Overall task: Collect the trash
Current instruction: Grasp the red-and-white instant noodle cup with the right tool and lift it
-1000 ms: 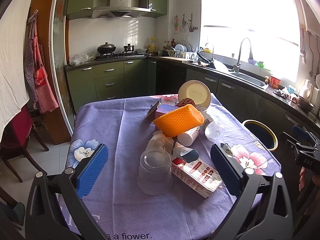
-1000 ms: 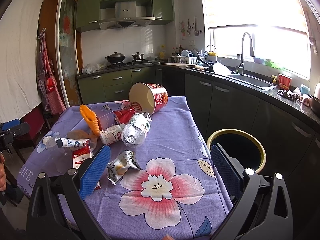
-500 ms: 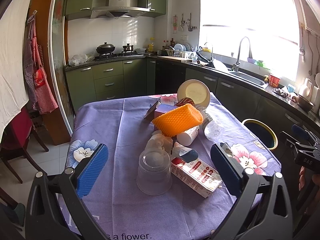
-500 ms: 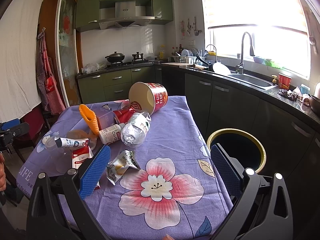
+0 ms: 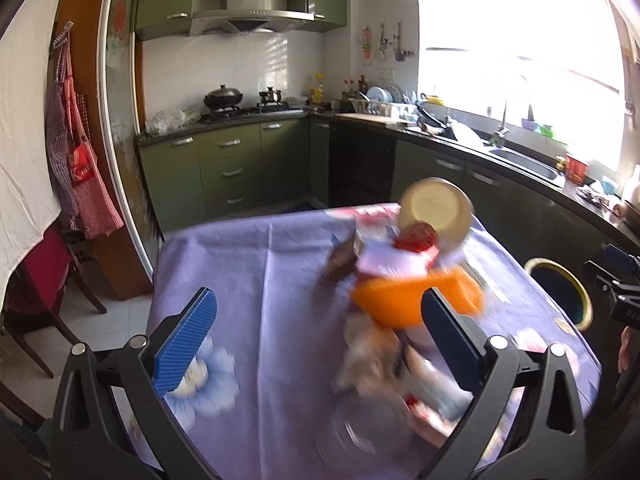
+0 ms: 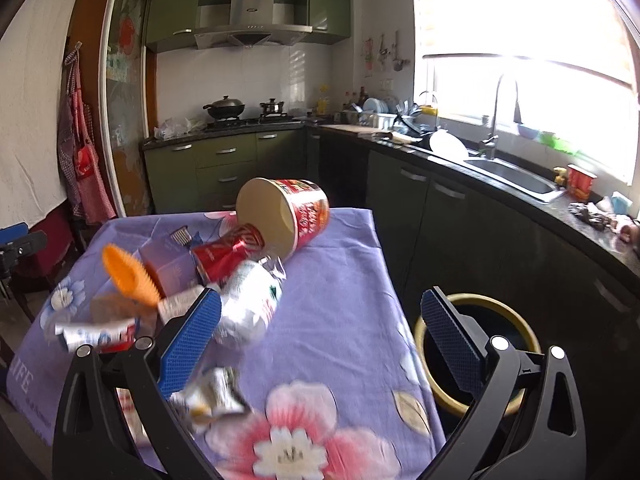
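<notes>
Trash lies heaped on a table [image 6: 344,280] under a purple flowered cloth, with both grippers hovering above its near edge and neither touching anything. At far left of the heap, in the right wrist view, a flattened tube [image 6: 94,334] lies near the cloth's left side, with an orange ridged piece [image 6: 130,278] just beyond it. Next to the right come a crushed red can [image 6: 228,252] and a crumpled clear bottle [image 6: 248,304], the two touching. A large paper noodle tub [image 6: 282,212] lies tipped on its side at the far end, mouth toward the camera. A torn foil wrapper [image 6: 212,396] sits nearest, just ahead of the right gripper [image 6: 320,340], whose jaws stand wide apart and hold nothing. Further right, off the table edge and lower, stands a dark bin [image 6: 476,304] with a yellow rim. In the left wrist view, much blurred, the left gripper [image 5: 316,332] is likewise fully spread and empty above the cloth; the orange piece lies behind its right finger, and a clear cup [image 5: 368,432] shows faintly below. The step in hand appears to be the approach to a first item, with no collection yet evident. The next move probably calls for lowering one gripper over a near piece, such as the wrapper, closing on it, and carrying it right to the bin.
</notes>
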A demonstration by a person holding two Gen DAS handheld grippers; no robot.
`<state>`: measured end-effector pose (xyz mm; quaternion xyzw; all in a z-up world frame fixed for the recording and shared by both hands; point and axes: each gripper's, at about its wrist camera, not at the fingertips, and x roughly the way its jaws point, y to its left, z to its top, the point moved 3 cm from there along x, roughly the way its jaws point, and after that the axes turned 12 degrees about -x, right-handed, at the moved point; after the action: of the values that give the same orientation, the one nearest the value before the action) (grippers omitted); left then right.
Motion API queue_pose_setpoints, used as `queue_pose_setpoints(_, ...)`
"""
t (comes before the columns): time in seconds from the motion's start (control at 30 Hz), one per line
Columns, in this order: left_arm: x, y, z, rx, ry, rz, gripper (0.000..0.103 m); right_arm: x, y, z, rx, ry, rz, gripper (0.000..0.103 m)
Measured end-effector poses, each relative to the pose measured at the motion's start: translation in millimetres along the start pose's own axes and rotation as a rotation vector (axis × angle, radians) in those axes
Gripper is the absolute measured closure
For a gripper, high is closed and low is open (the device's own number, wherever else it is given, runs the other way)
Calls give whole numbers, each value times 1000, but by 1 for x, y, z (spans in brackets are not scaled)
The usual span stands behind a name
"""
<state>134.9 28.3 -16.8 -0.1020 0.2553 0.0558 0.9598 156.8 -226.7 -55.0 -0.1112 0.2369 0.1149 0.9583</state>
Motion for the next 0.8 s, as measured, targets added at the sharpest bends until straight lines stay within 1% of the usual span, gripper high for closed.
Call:
queue_pose_setpoints(0.07,20,4,15,-10,-15,8,6,28,-1,17,-9,19,24,5)
queue_pose_setpoints(0.1,31,5,22,-19,-21,4,6,45,1,26,-22,26,35,12)
queue_pose_setpoints(0.13,41,7,28,-28,-26,5,6,61,2,36,-37,32,36,22)
queue_pose_setpoints(0.2,60,11,36,-45,-41,5,6,92,7,52,-71,49,20,31)
queue_pose_setpoints(0.27,78,14,40,-57,-65,35,6,122,12,64,-101,68,11,36)
queue_pose_setpoints(0.33,97,19,40,-67,-81,77,6,153,18,73,-124,95,10,45)
queue_pose_setpoints(0.4,110,25,36,-85,-74,101,6,179,23,80,-146,112,-1,48)
queue_pose_setpoints(0.47,117,31,31,-97,-55,111,6,199,30,83,-170,121,-32,49)
queue_pose_setpoints(0.57,124,37,28,-113,-30,106,6,233,33,87,-191,144,-90,51)
queue_pose_setpoints(0.6,124,38,27,-117,-27,103,6,243,34,88,-193,154,-102,54)
queue_pose_setpoints(0.67,123,38,27,-121,-28,100,6,257,35,87,-201,166,-127,63)
queue_pose_setpoints(0.7,123,38,28,-121,-30,99,6,264,35,87,-207,169,-146,72)
queue_pose_setpoints(0.73,122,37,27,-119,-31,98,6,270,34,87,-209,169,-160,80)
queue_pose_setpoints(0.8,122,35,25,-116,-28,96,6,277,33,86,-221,162,-192,85)
